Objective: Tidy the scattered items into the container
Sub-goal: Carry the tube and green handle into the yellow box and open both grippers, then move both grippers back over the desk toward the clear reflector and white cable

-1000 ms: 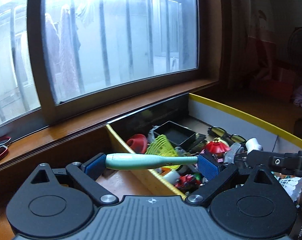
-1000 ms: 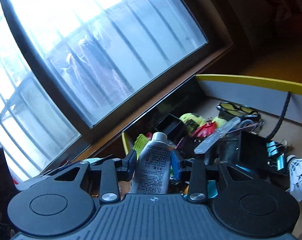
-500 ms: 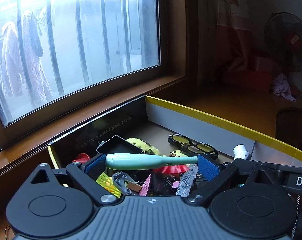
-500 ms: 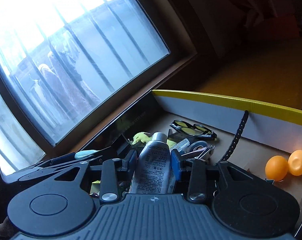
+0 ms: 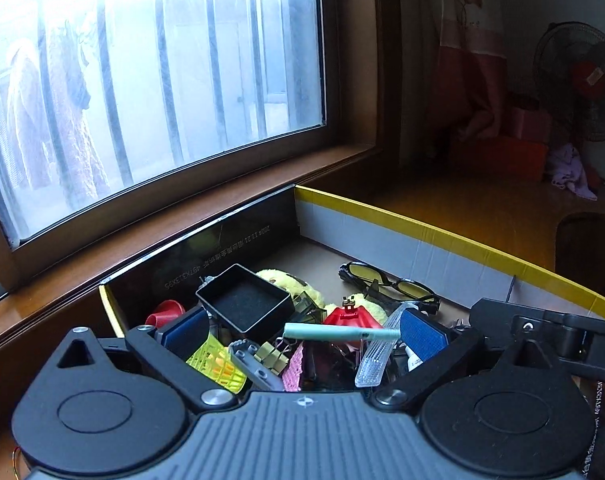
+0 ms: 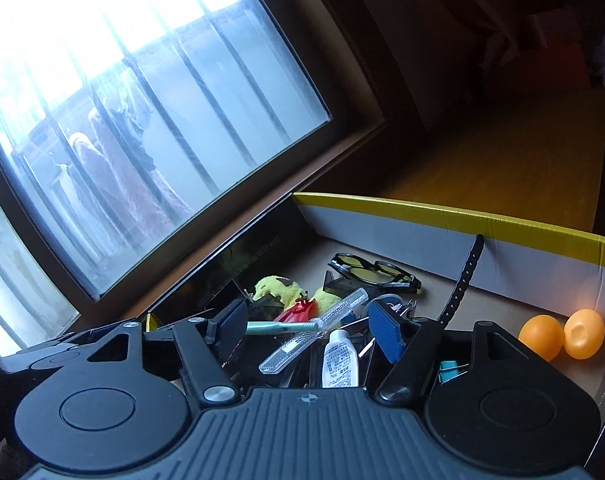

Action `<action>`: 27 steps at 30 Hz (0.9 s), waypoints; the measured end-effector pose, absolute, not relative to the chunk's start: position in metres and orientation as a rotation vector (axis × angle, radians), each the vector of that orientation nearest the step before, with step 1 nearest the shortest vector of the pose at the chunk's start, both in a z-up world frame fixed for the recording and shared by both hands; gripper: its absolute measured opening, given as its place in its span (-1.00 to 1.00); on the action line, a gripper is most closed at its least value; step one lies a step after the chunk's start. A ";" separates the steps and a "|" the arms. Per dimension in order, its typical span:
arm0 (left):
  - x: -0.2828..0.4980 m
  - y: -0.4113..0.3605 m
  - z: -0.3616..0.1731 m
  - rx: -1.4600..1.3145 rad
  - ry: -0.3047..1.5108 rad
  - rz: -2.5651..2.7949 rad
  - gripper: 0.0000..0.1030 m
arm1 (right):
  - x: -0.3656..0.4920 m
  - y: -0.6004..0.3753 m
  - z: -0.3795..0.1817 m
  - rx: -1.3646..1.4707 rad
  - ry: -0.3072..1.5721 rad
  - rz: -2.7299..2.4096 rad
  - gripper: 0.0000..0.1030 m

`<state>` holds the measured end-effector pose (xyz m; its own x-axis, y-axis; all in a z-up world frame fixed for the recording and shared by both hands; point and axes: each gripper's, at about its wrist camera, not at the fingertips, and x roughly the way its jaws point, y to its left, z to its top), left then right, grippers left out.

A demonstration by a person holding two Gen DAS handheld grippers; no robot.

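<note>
Wooden window sill and barred window ahead of you, standing fan in the dim corner, yellow-rimmed cardboard box below, crowded with glasses, black tray, two orange balls, mint pen lying loose on the pile between your left hand-held gripper's spread jaws, white tube dropped among the clutter, your right hand-held gripper opening with nothing gripped.

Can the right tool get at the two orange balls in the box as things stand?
Probably yes. The orange balls lie on bare box floor by the yellow-edged wall, off to the right tool's side. Its jaws are opening, the white tube loose between them. Only the black strap stands nearby.
</note>
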<state>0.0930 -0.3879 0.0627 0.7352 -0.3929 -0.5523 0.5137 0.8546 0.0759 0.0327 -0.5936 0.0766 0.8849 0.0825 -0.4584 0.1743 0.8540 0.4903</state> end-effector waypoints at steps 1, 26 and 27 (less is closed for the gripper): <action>0.092 -0.386 0.063 0.225 0.552 -0.499 0.99 | 0.031 -0.591 0.078 0.538 0.484 -0.054 0.38; 0.037 -0.181 0.059 0.110 0.586 -0.113 0.99 | 0.020 -0.441 0.089 0.382 0.569 0.206 0.76; 0.034 -0.167 0.056 0.096 0.601 -0.080 0.99 | 0.021 -0.429 0.089 0.365 0.579 0.232 0.78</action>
<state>0.0340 -0.1665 0.0559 0.8219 -0.0471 -0.5677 0.1030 0.9924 0.0667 0.0209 -0.4288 0.0886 0.8137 0.3136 -0.4895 -0.1111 0.9104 0.3986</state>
